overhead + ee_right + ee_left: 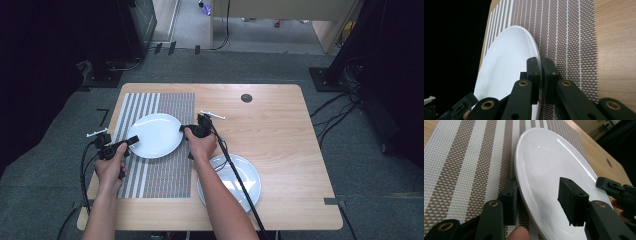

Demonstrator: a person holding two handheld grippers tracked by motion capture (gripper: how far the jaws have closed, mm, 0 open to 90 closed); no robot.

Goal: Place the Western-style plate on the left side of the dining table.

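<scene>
A white plate (155, 134) lies on a brown-and-white striped placemat (165, 175). My left gripper (131, 141) is at the plate's left rim. In the left gripper view its jaws (539, 187) stand apart astride the rim of the plate (546, 165), one outside over the placemat (469, 165), the other above the plate's face with a gap. My right gripper (184, 129) is at the right rim. Seen from the right gripper view, that gripper (540, 61) is shut on the edge of the plate (506, 62).
A second white plate (245, 185) sits on the wooden table (280, 130) at the front right, under my right forearm and its cable. A small black round hole (246, 98) marks the table's far side. Dark floor surrounds the table.
</scene>
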